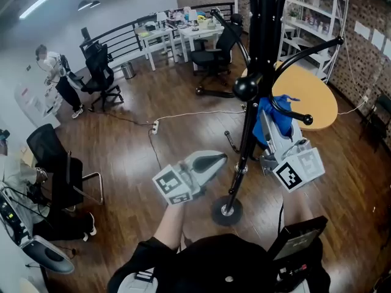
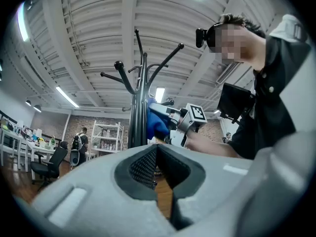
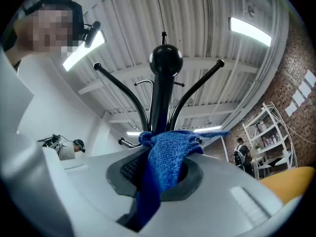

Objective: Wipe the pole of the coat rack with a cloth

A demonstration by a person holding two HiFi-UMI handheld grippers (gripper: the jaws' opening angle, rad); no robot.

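Looking down in the head view, finds the black pole (image 1: 245,133) upright on a round base (image 1: 226,211) on the wood floor (image 1: 153,102). Places the right gripper (image 1: 269,119) just right of the pole, partway up, below the hooks (image 1: 293,116), with a blue cloth (image 1: 280,112) bunched at its tip, close beside the pole; cannot tell from here whether touching. Shows the left gripper (image 1: 215,159) lower and left of the pole, apart from it, carrying nothing.

Turning to the left gripper view, sees its fingers (image 2: 143,169) pressed nearly together, only a thin slit between, nothing held. Catches pole and cloth beyond, well clear.

Turning to the right gripper view, sees fingers (image 3: 126,169) pinching a fold of the cloth, knit bulging out above and a tail trailing down between them. Looks up along the pole to a round knob (image 3: 166,59).

Judging by the knit: soft, light, limp; likely to drape and wrap round the pole, and to slip in the pinch if dragged hard. Best held by a thick bunch, as now, leaving plenty loose to press on the metal. Reads the pole as stiff, smooth, probably slick. Reckons the rack top-heavy on a small base, so worth steadying low on the pole with the left gripper.
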